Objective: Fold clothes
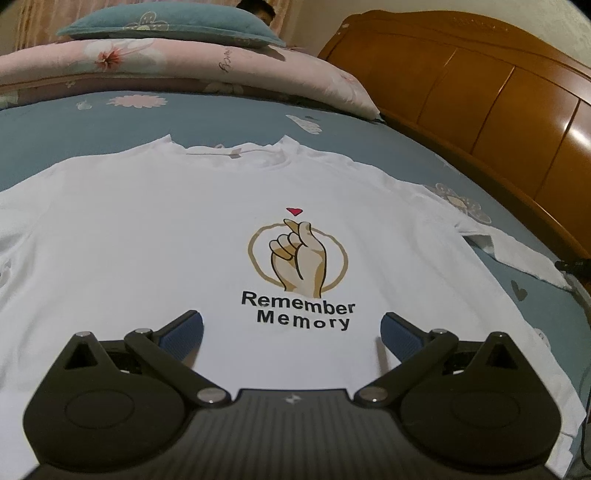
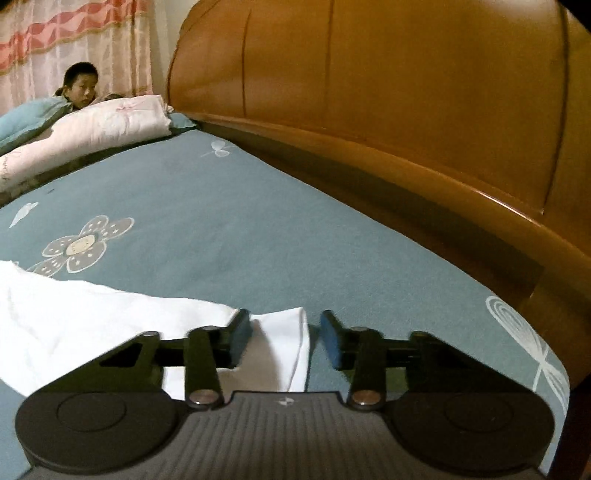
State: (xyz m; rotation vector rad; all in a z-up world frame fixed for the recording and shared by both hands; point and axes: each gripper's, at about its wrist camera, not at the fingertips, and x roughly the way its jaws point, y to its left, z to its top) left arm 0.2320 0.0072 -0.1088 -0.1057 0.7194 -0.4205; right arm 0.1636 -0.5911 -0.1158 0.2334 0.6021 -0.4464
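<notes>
A white T-shirt [image 1: 147,240] lies flat and face up on the blue-green bed sheet [image 1: 240,114], collar away from me. Its print [image 1: 299,254] shows a hand with a red heart and the words "Remember Memory". My left gripper [image 1: 291,319] hovers open over the lower chest, its blue pads [image 1: 184,336] wide apart and holding nothing. In the right wrist view the end of the shirt's sleeve [image 2: 284,343] lies between the jaws of my right gripper [image 2: 285,321]. Those jaws stand apart: the left pad is at the sleeve's edge, the right pad off the cloth.
A wooden headboard [image 2: 406,110] runs along the bed's right side. A folded pink quilt [image 1: 147,66] and a teal pillow [image 1: 166,26] lie at the far end, with a person [image 2: 81,86] behind them. A pink curtain [image 2: 74,37] hangs beyond.
</notes>
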